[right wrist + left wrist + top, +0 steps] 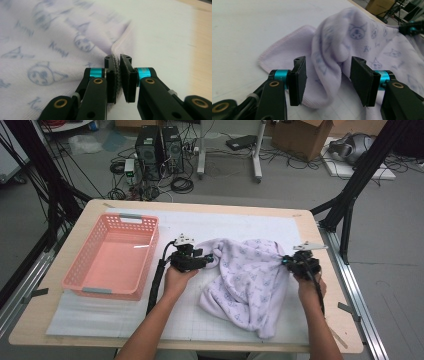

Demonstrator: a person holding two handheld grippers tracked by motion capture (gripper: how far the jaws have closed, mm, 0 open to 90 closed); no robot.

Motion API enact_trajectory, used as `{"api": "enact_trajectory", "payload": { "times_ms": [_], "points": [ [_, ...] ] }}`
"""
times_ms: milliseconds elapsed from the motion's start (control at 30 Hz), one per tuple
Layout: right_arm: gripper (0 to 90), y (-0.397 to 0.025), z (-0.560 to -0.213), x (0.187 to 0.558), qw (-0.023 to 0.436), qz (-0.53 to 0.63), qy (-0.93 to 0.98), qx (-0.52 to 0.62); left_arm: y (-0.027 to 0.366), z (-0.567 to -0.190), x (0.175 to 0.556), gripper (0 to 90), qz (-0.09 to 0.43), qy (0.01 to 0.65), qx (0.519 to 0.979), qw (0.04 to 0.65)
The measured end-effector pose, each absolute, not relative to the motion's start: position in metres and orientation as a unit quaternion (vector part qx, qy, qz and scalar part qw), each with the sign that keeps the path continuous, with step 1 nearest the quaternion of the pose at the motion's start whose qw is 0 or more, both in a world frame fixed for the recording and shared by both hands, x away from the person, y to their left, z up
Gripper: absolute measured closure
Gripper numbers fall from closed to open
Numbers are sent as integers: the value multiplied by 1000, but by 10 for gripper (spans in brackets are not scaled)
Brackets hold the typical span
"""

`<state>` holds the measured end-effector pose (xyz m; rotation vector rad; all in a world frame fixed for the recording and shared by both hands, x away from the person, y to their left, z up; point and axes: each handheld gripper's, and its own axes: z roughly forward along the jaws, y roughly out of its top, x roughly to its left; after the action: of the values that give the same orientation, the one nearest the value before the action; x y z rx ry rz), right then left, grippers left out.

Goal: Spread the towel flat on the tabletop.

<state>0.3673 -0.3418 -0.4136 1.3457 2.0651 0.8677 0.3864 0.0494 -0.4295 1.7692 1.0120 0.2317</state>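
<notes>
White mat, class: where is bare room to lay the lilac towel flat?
Free: the strip between the pink basket and the towel, and the mat beyond the towel. Crowded: the mat's left, under the basket, and the towel's right end, near the mat's edge.

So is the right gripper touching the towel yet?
Touching. In the right gripper view, the right gripper has its jaws shut on the towel's hemmed edge, the fabric pinched between the pads.

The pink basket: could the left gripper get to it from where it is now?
Probably yes. The left gripper is open with a fold of the towel between its jaws, not clamped, and the basket sits just beside it with bare mat between. The right gripper pinches the towel's far edge.
</notes>
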Motion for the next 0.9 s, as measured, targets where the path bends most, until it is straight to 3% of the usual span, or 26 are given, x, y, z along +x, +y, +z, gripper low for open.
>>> {"api": "enact_trajectory", "payload": {
  "times_ms": [167,333,600,633,700,733,900],
  "points": [
    [819,-377,-414,365,280,313,710,565,35,-433,380,498,61,385,766,512],
    [660,-371,-410,349,282,341,711,546,13,-443,373,522,37,346,806,478],
    [619,-362,-400,319,279,370,728,506,-12,-450,360,447,78,311,835,447],
    [615,-362,-400,318,276,371,728,506,-13,-449,359,500,92,304,840,439],
    [612,-361,-401,316,272,374,729,505,-12,-447,357,748,120,300,847,423],
    [609,-360,-402,315,269,375,729,505,-9,-446,359,815,107,308,846,423],
    [608,-351,-406,312,252,376,744,491,23,-439,356,836,114,339,834,421]
  ]
}}
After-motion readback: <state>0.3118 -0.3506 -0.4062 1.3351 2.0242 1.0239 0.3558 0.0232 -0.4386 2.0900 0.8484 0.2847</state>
